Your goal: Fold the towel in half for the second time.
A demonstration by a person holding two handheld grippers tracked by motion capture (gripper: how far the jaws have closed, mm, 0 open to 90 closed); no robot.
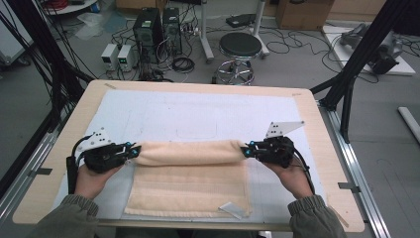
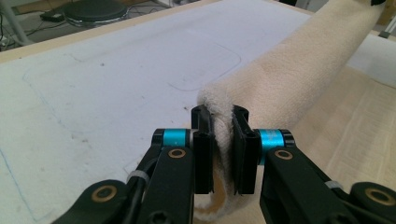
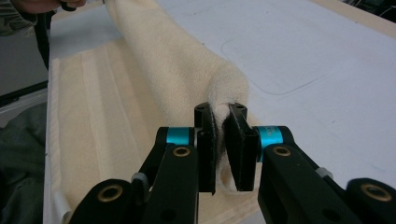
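Between both grippers' jaws — the towel's point(image 1: 188, 171) folded edge, pinched at each end.

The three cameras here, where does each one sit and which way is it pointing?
High view: above the person's side, facing forward and down on the white-covered wooden table; both hands and olive sleeves show.
Left gripper view: rides the left gripper, looking along its jaws, clamped on the cream terry towel.
Right gripper view: rides the right gripper, clamped on the towel's other end; the far hand shows.
Shared: both gripper views see the towel's raised fold.
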